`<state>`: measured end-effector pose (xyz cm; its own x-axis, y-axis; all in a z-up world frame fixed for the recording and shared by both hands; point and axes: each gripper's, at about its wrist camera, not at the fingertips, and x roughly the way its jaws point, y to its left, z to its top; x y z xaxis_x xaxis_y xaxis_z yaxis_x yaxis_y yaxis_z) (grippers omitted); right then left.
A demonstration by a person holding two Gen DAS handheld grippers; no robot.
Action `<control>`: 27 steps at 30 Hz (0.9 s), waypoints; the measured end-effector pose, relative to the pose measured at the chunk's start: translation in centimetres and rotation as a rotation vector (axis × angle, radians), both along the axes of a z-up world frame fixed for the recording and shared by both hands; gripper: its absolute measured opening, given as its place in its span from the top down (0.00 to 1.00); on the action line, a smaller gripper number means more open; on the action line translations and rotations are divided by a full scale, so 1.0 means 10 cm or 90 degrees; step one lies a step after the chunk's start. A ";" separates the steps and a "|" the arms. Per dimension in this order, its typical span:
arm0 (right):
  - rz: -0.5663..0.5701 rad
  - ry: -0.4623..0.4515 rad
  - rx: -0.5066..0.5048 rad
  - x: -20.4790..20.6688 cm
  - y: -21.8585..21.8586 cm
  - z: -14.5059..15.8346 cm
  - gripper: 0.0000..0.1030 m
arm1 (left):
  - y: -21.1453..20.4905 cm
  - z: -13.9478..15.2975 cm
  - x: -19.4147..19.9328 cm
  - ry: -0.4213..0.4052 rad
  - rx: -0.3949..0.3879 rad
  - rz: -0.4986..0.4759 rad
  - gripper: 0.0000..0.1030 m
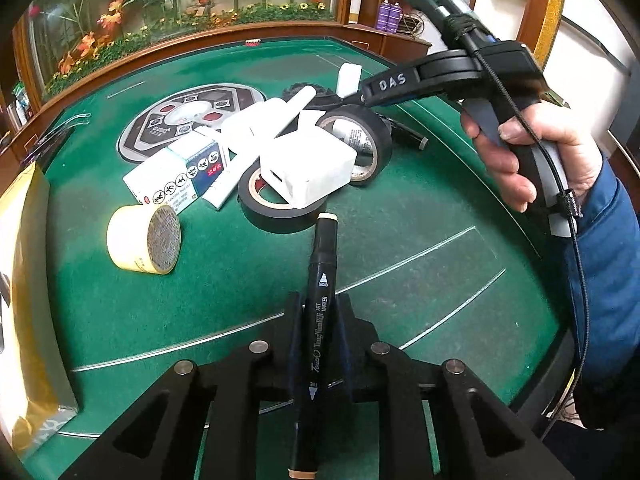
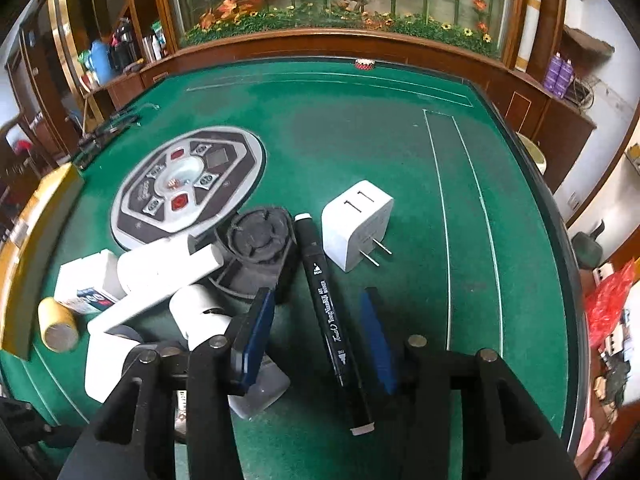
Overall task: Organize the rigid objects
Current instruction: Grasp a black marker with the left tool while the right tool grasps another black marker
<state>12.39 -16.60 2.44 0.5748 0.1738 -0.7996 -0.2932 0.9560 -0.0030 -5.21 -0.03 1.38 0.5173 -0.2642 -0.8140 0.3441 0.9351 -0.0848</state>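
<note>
Black plastic forms the body of both art markers in this scene. The left claw (image 1: 318,320) is clenched on one art marker (image 1: 320,276); its barrel runs straight forward along the fingers, with the pale cap end projecting toward the pile and the other end cut off at the bottom edge of the left wrist view.

The second marker (image 2: 334,320) lies flat on the green table (image 2: 400,140), between the fingers of the right claw (image 2: 318,336). That claw is released: both blue pads (image 2: 260,332) stand clear of the barrel, with green felt visible on either side. The long axis of this marker runs nearly parallel to the fingers, tilted slightly so that the far end leans left and the near end right. The barrel sits closer to the right-hand pad than to the left-hand one. Judgement: a closing move should catch it across the barrel, provided the claw is low enough; height above the felt cannot be confirmed.

A white plug adapter (image 2: 356,224) stands just beside the far end of this marker, apart from it. The black round part (image 2: 260,240) lies near its left side.

Hidden or unclear: the left finger of the right claw covers part of the white pile (image 2: 160,276); the near tip of the lying marker is partly behind the claw frame.
</note>
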 end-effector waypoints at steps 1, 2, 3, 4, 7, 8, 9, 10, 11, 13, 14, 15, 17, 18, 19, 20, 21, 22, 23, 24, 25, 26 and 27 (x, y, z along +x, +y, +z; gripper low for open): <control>0.004 0.017 0.004 0.03 0.00 -0.05 0.61 | 0.00 0.00 0.00 -0.002 0.002 0.000 0.84; 0.003 0.029 0.002 0.05 0.01 -0.10 0.66 | -0.01 0.00 -0.01 -0.005 0.004 0.000 0.84; -0.001 0.032 0.000 0.08 0.01 -0.13 0.75 | -0.01 -0.01 -0.01 -0.007 0.001 -0.001 0.84; -0.003 0.035 -0.002 0.09 0.00 -0.14 0.85 | 0.00 -0.01 -0.01 -0.007 -0.006 -0.001 0.85; -0.008 0.037 0.011 0.08 -0.02 -0.13 0.86 | 0.04 -0.01 -0.02 -0.004 -0.033 0.000 0.86; -0.007 0.032 0.020 0.06 -0.03 -0.10 0.86 | 0.05 0.00 -0.02 -0.004 -0.037 0.004 0.86; -0.008 0.028 0.031 0.05 -0.05 -0.06 0.86 | 0.07 0.01 -0.02 -0.002 -0.046 0.006 0.86; -0.014 0.024 0.054 0.03 -0.09 -0.01 0.86 | 0.09 0.02 -0.02 0.000 -0.053 0.007 0.86; -0.015 0.021 0.073 0.01 -0.12 0.03 0.86 | 0.11 0.04 -0.02 0.000 -0.063 0.009 0.86; -0.012 0.011 0.120 -0.02 -0.17 0.13 0.86 | 0.15 0.08 -0.01 0.002 -0.085 0.013 0.86; -0.007 0.009 0.146 -0.03 -0.19 0.17 0.86 | 0.17 0.08 -0.01 0.003 -0.094 0.014 0.86; -0.004 0.009 0.169 -0.04 -0.21 0.19 0.86 | 0.18 0.09 -0.01 0.005 -0.102 0.015 0.86; -0.001 0.010 0.217 -0.06 -0.24 0.24 0.86 | 0.20 0.12 0.00 0.008 -0.120 0.018 0.86; -0.002 0.010 0.228 -0.06 -0.25 0.25 0.86 | 0.21 0.12 0.00 0.008 -0.126 0.019 0.86; -0.004 0.010 0.241 -0.07 -0.27 0.27 0.86 | 0.22 0.14 0.00 0.005 -0.133 0.022 0.86; -0.010 0.007 0.250 -0.08 -0.29 0.29 0.86 | 0.23 0.15 -0.01 0.003 -0.145 0.023 0.86; -0.019 0.003 0.255 -0.09 -0.31 0.31 0.86 | 0.25 0.16 -0.01 0.003 -0.153 0.024 0.86; -0.025 0.000 0.257 -0.09 -0.32 0.31 0.86 | 0.27 0.18 -0.01 0.001 -0.164 0.026 0.86; -0.026 -0.004 0.259 -0.10 -0.32 0.32 0.86 | 0.28 0.18 -0.01 0.000 -0.168 0.027 0.86; -0.027 -0.008 0.263 -0.10 -0.33 0.33 0.86 | 0.30 0.20 -0.01 -0.003 -0.176 0.030 0.86; -0.027 -0.013 0.271 -0.11 -0.34 0.35 0.86 | 0.32 0.22 -0.02 -0.005 -0.185 0.032 0.86; -0.025 -0.018 0.278 -0.13 -0.34 0.37 0.86 | 0.35 0.24 -0.02 -0.006 -0.195 0.032 0.86; -0.020 -0.021 0.282 -0.14 -0.32 0.38 0.86 | 0.37 0.25 -0.02 -0.007 -0.202 0.033 0.86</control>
